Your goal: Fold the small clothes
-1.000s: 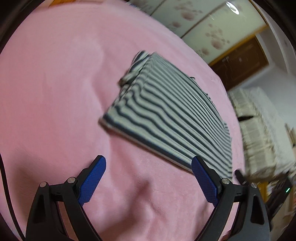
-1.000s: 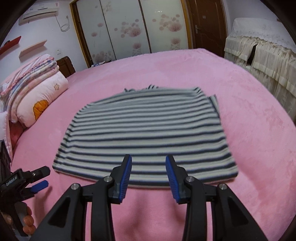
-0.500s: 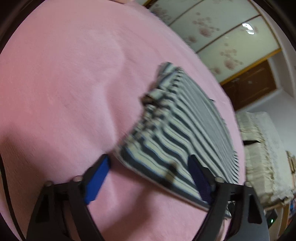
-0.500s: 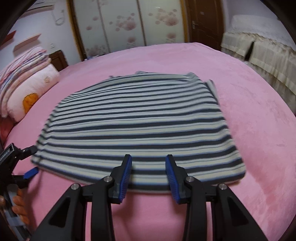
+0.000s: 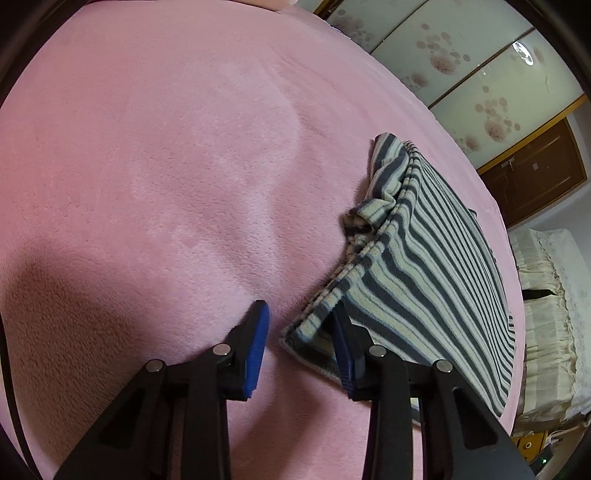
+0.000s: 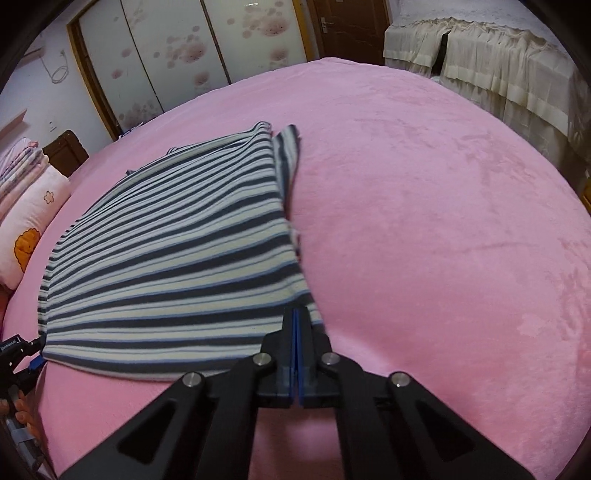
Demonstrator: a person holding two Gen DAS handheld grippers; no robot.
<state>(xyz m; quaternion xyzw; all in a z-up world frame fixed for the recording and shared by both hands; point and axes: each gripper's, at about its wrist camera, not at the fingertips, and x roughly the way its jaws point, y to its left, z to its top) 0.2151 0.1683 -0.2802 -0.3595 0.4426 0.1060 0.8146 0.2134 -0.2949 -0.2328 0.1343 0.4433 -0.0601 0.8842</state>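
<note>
Gripping the near corners is the step now: the right gripper (image 6: 296, 325) is pressed together on the striped garment (image 6: 177, 240) at lower centre, on the pink bed (image 6: 424, 184). The left gripper (image 5: 301, 325) is spread around the other corner; next it should close.

Bed: I see a fuzzy pink blanket (image 6: 424, 206) covering it.
Behind: floral sliding wardrobe doors (image 6: 177, 55), brown wooden door (image 6: 347, 26).
Left: pink cartoon pillow (image 6: 29, 229).

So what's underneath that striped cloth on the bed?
Around the striped cloth only the pink blanket shows. At its near corner one blue pad is tucked under the edge. The rest beneath is covered.
</note>
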